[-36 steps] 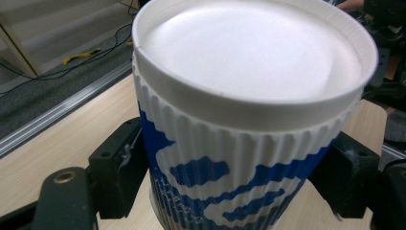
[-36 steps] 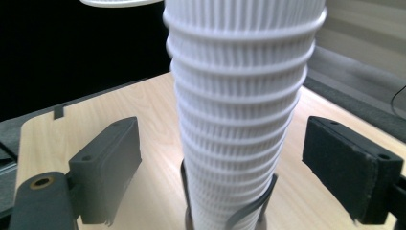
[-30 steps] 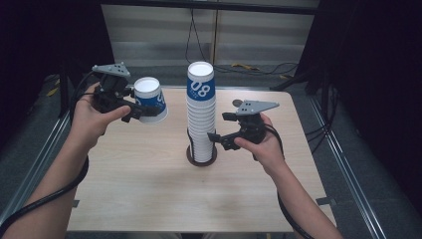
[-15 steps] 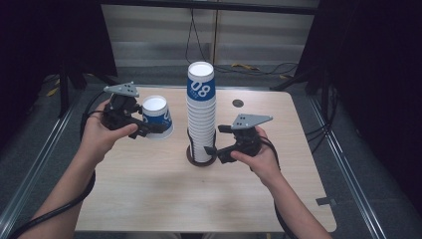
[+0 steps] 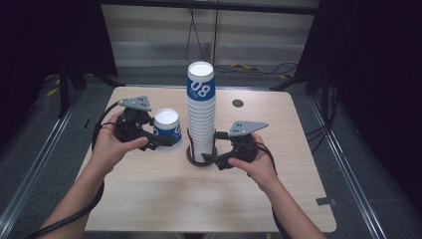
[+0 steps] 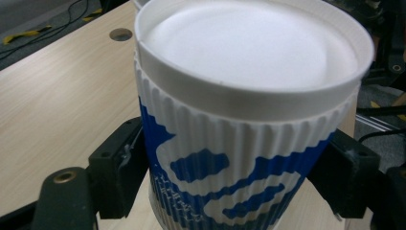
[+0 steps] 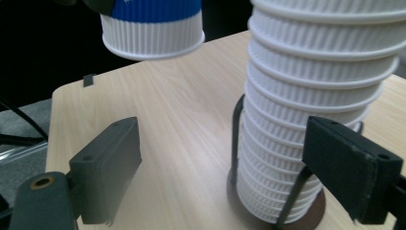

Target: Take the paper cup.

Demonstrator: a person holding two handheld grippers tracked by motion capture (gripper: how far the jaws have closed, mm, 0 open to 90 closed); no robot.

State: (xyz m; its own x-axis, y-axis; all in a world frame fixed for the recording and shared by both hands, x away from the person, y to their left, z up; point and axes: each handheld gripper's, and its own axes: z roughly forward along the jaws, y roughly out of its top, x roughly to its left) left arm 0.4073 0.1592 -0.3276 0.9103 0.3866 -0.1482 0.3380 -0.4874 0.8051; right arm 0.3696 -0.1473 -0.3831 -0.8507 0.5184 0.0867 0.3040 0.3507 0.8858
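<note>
A tall stack of white ribbed paper cups, the top one blue-printed, stands upside down in a dark wire holder at the table's middle. Left of it my left gripper is shut on a single blue-and-white cup, held base up just above the table. The left gripper view has that cup with a black jaw pressed on each side. My right gripper is low at the stack's foot, open. In the right gripper view the stack stands between its parted jaws, nearer the right one, and the held cup hangs beyond.
The wooden table has a round cable hole behind the stack and a dark tape mark near its right front edge. Cables lie on the floor behind. Metal rails run along both sides.
My left gripper came down and in toward the stack, turning the cup from tilted sideways to base up. My right gripper sank to the foot of the stack.
</note>
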